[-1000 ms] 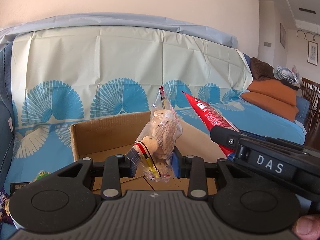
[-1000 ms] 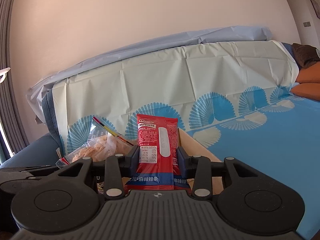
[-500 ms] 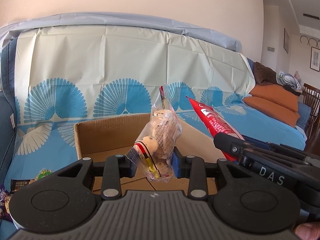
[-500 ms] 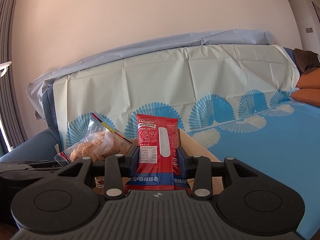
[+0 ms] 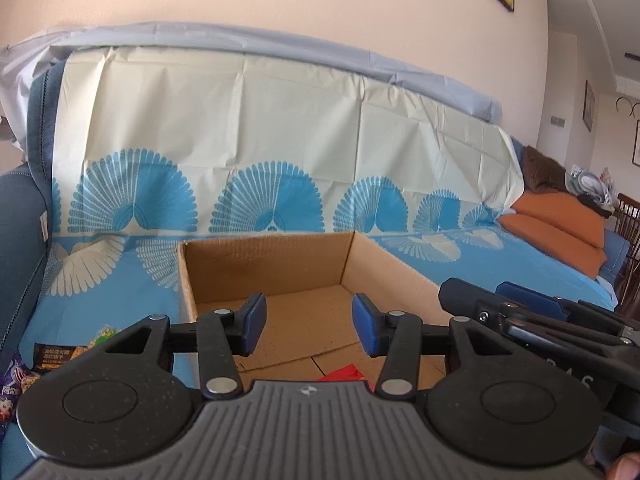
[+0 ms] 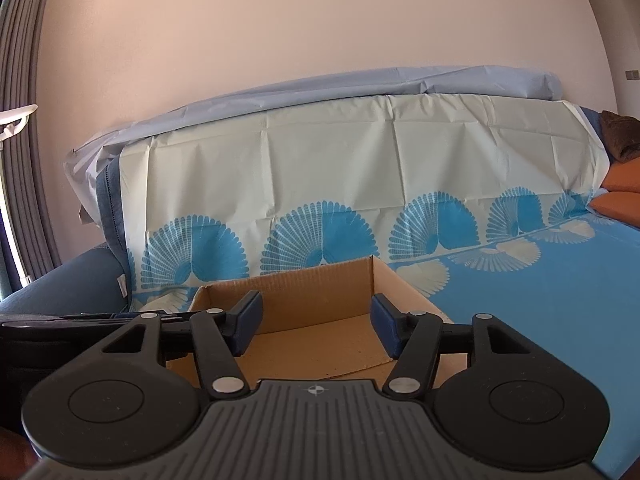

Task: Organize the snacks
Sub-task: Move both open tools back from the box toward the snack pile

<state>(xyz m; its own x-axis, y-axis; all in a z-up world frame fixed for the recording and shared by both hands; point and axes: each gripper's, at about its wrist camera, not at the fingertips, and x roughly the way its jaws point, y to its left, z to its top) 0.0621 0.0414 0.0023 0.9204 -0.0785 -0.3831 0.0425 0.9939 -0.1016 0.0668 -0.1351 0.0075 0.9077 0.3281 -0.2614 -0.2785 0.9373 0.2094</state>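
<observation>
Cardboard box (image 5: 280,264) sits open-topped on the blue fan-print cover (image 5: 460,264) of a sofa, directly ahead of both tools. Left gripper (image 5: 308,326) hangs over the near edge, jaws opening, nothing between the blue pads. Right gripper (image 6: 316,322) likewise over the box, jaws opening, gap bare. One red packet (image 5: 346,372) shows as a corner on the box floor, low under the left tool; the rest of it is hidden by the tool body. More snack packets (image 5: 52,354) lie on the cover outside the box, off its left wall: a dark bar wrapper, a green one behind, a purple one at the frame edge. Judgement: these are light film pouches, soft and crinkly, likely slick on the flat faces and apt to slide or fold under a pinch; contents may crush. Best hold looks like a sealed end seam or a pinch across the narrow width, with modest squeeze. Dark bar wrapper seems the nearest pick for the left side.
</observation>
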